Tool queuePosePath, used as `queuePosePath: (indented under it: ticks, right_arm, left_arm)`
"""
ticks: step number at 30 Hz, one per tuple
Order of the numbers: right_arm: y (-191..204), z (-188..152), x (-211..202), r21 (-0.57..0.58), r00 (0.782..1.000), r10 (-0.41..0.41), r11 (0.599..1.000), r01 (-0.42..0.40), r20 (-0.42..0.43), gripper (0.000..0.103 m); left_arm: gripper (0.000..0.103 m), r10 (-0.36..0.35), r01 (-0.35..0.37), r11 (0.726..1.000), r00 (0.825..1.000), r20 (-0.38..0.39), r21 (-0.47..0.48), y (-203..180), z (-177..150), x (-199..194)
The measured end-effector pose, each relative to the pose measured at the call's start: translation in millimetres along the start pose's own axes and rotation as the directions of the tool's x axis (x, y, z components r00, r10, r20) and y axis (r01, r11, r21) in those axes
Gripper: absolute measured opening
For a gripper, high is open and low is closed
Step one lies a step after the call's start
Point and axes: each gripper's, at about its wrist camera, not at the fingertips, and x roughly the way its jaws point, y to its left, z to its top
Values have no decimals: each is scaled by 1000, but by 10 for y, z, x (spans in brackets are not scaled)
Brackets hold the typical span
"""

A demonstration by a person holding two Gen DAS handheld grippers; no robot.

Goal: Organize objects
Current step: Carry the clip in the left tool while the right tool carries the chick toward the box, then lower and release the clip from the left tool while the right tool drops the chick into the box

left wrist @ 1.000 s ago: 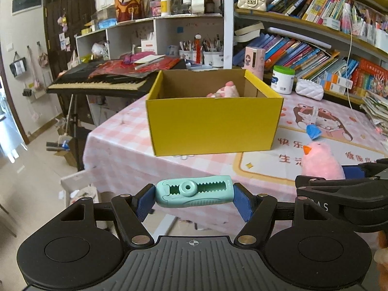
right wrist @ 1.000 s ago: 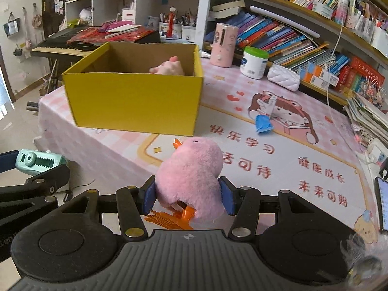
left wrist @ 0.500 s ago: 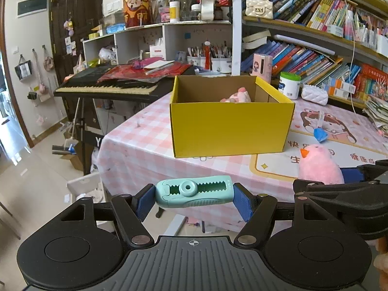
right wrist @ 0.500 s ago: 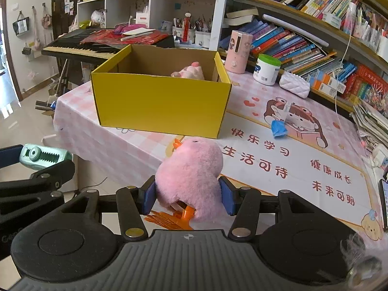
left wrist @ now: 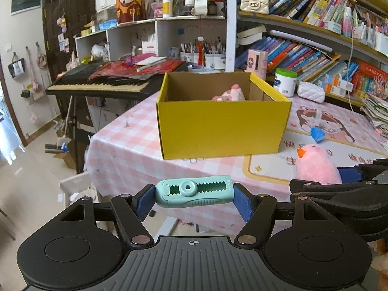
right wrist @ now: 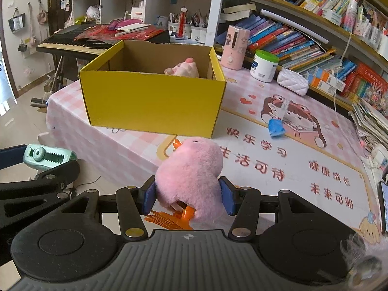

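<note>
Your left claw pinches a mint eraser endwise; your right claw squeezes a pink plush chick, both short of the yellow box near the counter's edge.

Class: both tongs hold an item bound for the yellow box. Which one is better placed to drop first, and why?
Right. The right tongs hold the pink plush bird over the table, close to the yellow box. The left tongs, gripping the teal clip, hang off the table edge.

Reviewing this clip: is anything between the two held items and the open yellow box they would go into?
Nothing visible blocks either path. The left claw holds the teal eraser, the right claw the pink plush chick. The yellow box stands open-topped ahead, a pink toy in its far right corner.
</note>
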Motion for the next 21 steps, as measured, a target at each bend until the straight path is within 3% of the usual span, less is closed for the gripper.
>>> queuePosePath:
  ticks: [7, 14, 18, 21]
  right_arm:
    - [-83, 378, 142, 0, 995, 31, 1000, -32, 94, 51]
    - [-283, 947, 253, 0, 957, 60, 998, -63, 283, 51]
    - [-395, 1251, 411, -17, 936, 72, 997, -71, 345, 51]
    - [-488, 1416, 561, -25, 933, 80, 997, -76, 352, 51]
  left_arm:
    - [70, 50, -47, 998, 995, 89, -30, 44, 346, 114]
    - [70, 98, -93, 995, 970, 221, -31, 51, 894, 311]
    - [70, 119, -115, 993, 964, 238, -29, 10, 1132, 565]
    - [70, 129, -126, 992, 969, 211, -28, -43, 1235, 799]
